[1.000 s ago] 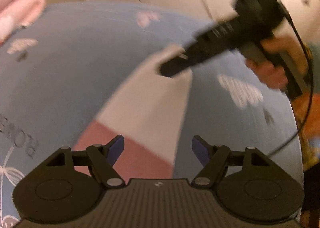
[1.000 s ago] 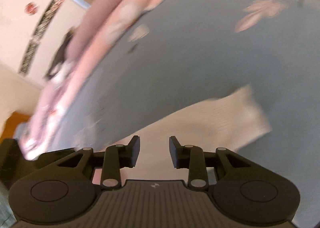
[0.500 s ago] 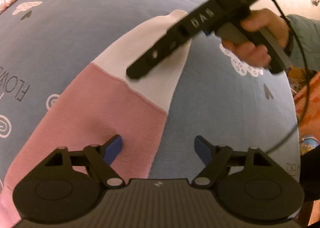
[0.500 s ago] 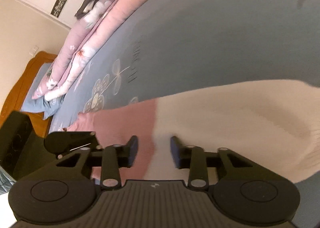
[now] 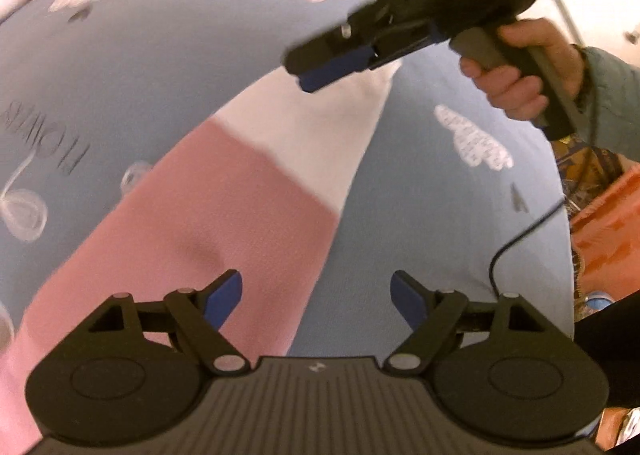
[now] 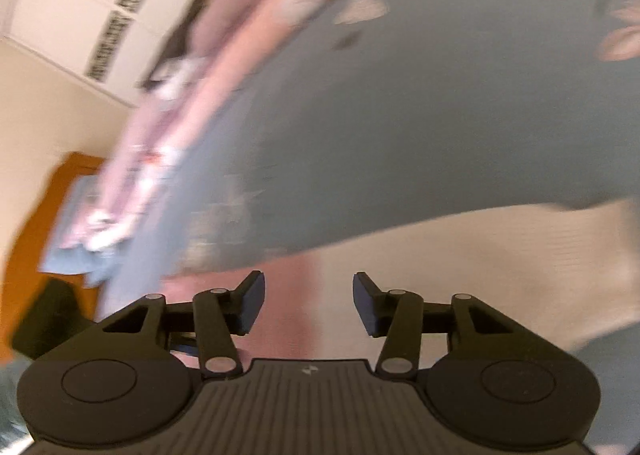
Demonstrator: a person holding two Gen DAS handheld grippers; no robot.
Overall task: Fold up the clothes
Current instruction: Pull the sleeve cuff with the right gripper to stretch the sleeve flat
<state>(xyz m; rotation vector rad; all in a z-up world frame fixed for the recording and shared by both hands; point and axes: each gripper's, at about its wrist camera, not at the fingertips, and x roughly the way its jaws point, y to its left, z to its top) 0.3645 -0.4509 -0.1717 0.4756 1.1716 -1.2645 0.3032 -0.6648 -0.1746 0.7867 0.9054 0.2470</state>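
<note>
A long pink-and-white knit garment [image 5: 240,191] lies flat on the blue printed bedsheet [image 5: 160,55], its white end [image 5: 320,123] farthest from me. My left gripper [image 5: 316,295] hovers open just above the pink part's right edge, holding nothing. A person's hand [image 5: 516,75] holds my right gripper [image 5: 332,67] in the air over the white end. In the right wrist view the right gripper [image 6: 308,295] is open and empty above the garment [image 6: 480,247], near where pink meets white. That view is blurred.
A rolled pink floral quilt [image 6: 240,35] runs along the bed's far side, with a wooden headboard [image 6: 52,207] and blue pillow [image 6: 80,247] behind it. Orange fabric [image 5: 600,223] lies past the bed's right edge. A black cable [image 5: 520,235] trails over the sheet.
The right gripper has risen off the white end and its jaws have widened. The left gripper stays open over the pink part, shifted only slightly.
</note>
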